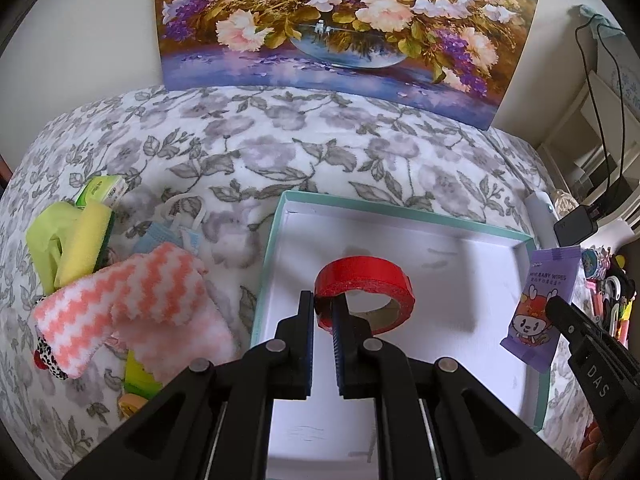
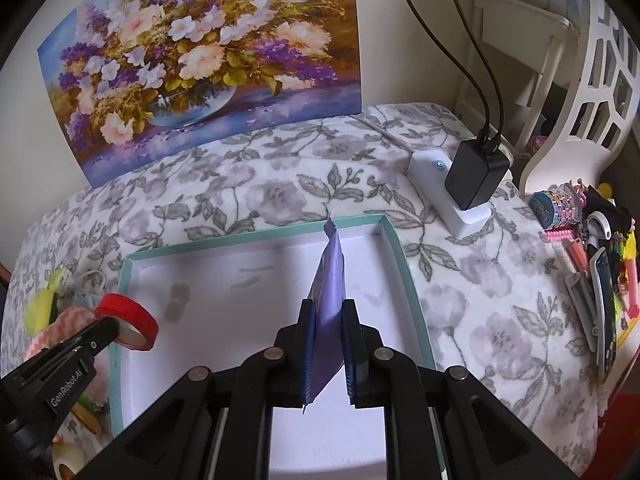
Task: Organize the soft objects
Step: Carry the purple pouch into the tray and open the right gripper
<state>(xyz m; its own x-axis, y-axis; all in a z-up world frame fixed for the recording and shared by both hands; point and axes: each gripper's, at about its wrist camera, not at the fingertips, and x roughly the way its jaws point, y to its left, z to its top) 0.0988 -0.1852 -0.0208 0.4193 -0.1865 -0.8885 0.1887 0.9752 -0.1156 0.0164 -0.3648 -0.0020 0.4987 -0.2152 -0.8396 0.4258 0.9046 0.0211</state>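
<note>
While both of my hands hang over the box (image 1: 276,240), nothing lies in it yet. My left gripper (image 1: 323,312) is squeezed tight on the red tape roll (image 1: 364,280), pinching its rim, over the middle of the white box floor. My right gripper (image 2: 328,344) is squeezed on the purple wipes pack (image 2: 330,276), which stands on edge between the jaws, over the box's right side near its far right corner.

So I think the job has only just begun. These two things look ready to go down, but they are not set down yet.

A lot is left. Beside the box's left wall, near the left edge of the desk (image 1: 280,136), sits a heap: the pink zigzag cloth (image 1: 132,304), a yellow sponge (image 1: 86,240), a green cloth (image 1: 44,236) and a blue face mask (image 1: 168,236). Near the desk's right edge lies a jumble of small colorful things (image 2: 596,248).

The box floor is wide and bare, so there is plenty of room to put things down. Its teal walls stand up all round, so I must lift over them. My two grippers are near each other, so they could bump. A white power strip (image 2: 452,192) with a black charger (image 2: 476,176) sits past the far right corner.
</note>
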